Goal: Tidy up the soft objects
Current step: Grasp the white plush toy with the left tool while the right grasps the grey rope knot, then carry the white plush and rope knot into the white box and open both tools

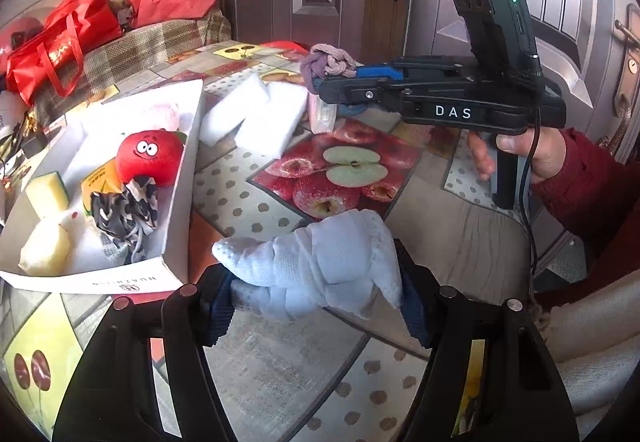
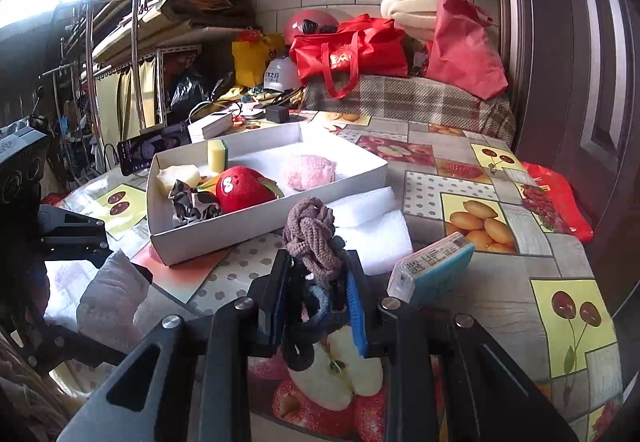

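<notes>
My left gripper (image 1: pixel 316 302) is shut on a knotted white sock bundle (image 1: pixel 320 262), held over the fruit-print tablecloth (image 1: pixel 360 382) with a blue pad pressed against each side. My right gripper (image 2: pixel 318 274) is shut on a knotted purple-brown sock (image 2: pixel 312 234) that sticks up above its fingers. A person's hand (image 1: pixel 528 153) holds this gripper, which is seen from the side in the left wrist view. A white cardboard box (image 2: pixel 256 230) holds a red plush apple (image 2: pixel 244 189), a zebra-print cloth (image 2: pixel 192 201), a yellow sponge (image 2: pixel 216 155) and a pink fluffy item (image 2: pixel 308 171).
Two white foam blocks (image 2: pixel 372 217) lie just right of the box. A tissue pack (image 2: pixel 432 274) sits near my right gripper. A phone (image 2: pixel 152 149) leans behind the box. Red bags (image 2: pixel 352 53) and foam rolls (image 2: pixel 412 5) are piled on a plaid-covered seat beyond the table.
</notes>
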The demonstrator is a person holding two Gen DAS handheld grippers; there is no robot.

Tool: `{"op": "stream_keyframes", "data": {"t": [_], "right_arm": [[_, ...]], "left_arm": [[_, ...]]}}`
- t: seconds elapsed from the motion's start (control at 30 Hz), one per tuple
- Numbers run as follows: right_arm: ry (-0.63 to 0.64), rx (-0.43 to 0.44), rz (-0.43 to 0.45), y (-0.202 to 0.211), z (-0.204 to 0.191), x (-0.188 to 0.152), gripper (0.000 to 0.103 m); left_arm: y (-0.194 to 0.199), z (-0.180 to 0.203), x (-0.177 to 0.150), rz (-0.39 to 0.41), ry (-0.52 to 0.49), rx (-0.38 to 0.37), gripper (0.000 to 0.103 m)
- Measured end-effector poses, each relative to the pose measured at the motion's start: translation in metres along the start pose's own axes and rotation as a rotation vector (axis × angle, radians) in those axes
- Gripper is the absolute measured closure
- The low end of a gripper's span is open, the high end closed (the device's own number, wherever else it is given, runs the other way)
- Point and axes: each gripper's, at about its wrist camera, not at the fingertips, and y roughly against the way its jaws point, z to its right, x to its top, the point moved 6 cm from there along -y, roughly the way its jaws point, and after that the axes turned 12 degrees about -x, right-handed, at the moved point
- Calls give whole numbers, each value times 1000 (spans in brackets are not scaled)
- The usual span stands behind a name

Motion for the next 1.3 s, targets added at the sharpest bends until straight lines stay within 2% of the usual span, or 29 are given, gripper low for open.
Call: {"op": "stream_keyframes", "data": {"t": [0.07, 0.13, 0.27, 0.37, 0.5, 0.6, 0.97, 1.3], "right_arm": [[-51, -64, 73, 6, 12, 7, 77], [-105, -121, 99, 6, 26, 8, 77], [-186, -167, 120, 11, 43, 9, 77], [-169, -176, 118, 11, 40, 10, 77], [-144, -157, 107, 7, 29, 10, 77], [-146, -140, 93, 0, 25, 11, 77], [-181, -90, 52, -27, 14, 14, 77], [-162, -78, 37, -43, 2, 21, 76]], "left_arm": [[23, -19, 10, 152, -6, 138, 34], [44, -45, 13, 267, 51, 256, 34], [78, -86, 4, 391, 189, 406, 34], [95, -97, -3, 448, 224, 480, 34], [97, -105, -7, 440, 233, 530, 34], [94, -112, -9, 421, 244, 538, 34], [94, -140, -10, 437, 306, 619, 34], [89, -153, -3, 447, 312, 648, 33]]}}
